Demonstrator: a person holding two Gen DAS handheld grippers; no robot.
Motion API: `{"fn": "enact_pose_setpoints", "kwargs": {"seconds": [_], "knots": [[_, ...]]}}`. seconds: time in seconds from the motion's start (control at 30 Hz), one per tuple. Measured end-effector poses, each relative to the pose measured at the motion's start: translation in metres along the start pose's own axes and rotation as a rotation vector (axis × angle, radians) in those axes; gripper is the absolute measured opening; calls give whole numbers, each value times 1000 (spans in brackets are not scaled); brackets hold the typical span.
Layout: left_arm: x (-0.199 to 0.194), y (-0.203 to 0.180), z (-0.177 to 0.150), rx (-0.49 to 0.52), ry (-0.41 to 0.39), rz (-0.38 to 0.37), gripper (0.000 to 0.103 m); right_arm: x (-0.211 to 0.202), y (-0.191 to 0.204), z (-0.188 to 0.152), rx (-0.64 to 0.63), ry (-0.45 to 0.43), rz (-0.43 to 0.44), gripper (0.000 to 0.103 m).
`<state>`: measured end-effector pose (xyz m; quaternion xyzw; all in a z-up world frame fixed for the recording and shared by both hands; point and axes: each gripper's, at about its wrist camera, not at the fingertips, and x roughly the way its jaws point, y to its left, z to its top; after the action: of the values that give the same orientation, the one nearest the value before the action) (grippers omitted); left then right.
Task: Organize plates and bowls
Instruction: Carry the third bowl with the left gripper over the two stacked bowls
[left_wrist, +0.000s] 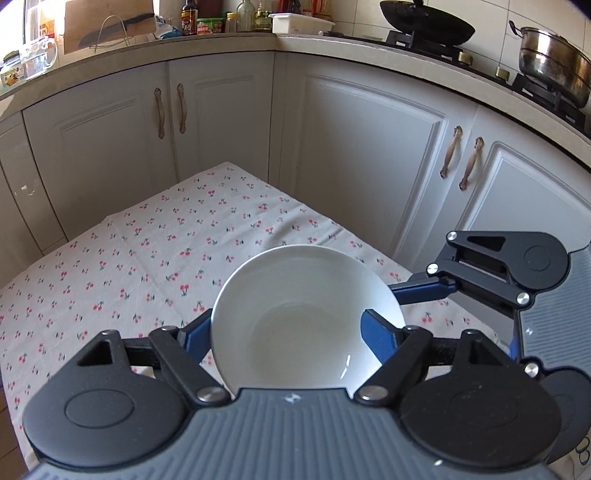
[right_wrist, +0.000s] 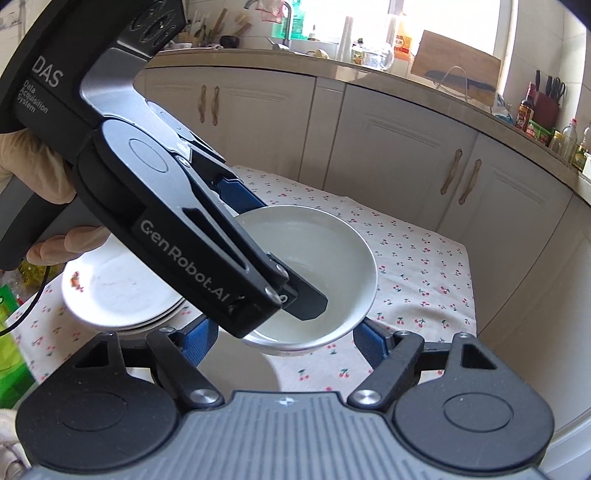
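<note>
A white bowl (left_wrist: 295, 306) is held in my left gripper (left_wrist: 291, 336), one blue finger inside the rim and one outside, lifted above the cherry-print tablecloth (left_wrist: 147, 258). In the right wrist view the same bowl (right_wrist: 325, 258) hangs from the left gripper (right_wrist: 295, 291) above the cloth. My right gripper (right_wrist: 284, 343) is open and empty, just below and in front of the bowl. A stack of white plates (right_wrist: 122, 291) with a small red mark on the rim sits on the cloth to the left.
Grey kitchen cabinets (left_wrist: 351, 147) wrap round the far side of the table. The worktop holds bottles (left_wrist: 190, 18), a wok (left_wrist: 424, 18) and a steel pot (left_wrist: 554, 62). The table's far edge (right_wrist: 469, 280) is close to the cabinets.
</note>
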<state>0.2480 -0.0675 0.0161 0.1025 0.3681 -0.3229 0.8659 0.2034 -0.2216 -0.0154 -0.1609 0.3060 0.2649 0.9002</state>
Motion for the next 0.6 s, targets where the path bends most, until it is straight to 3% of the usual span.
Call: {"fn": "enact_pose_setpoints", "kwargs": {"seconds": [0.6], "knots": [[-15,-21,-46,-39,30,-24,82,-17,33,-30,-21,48,52,84]]}}
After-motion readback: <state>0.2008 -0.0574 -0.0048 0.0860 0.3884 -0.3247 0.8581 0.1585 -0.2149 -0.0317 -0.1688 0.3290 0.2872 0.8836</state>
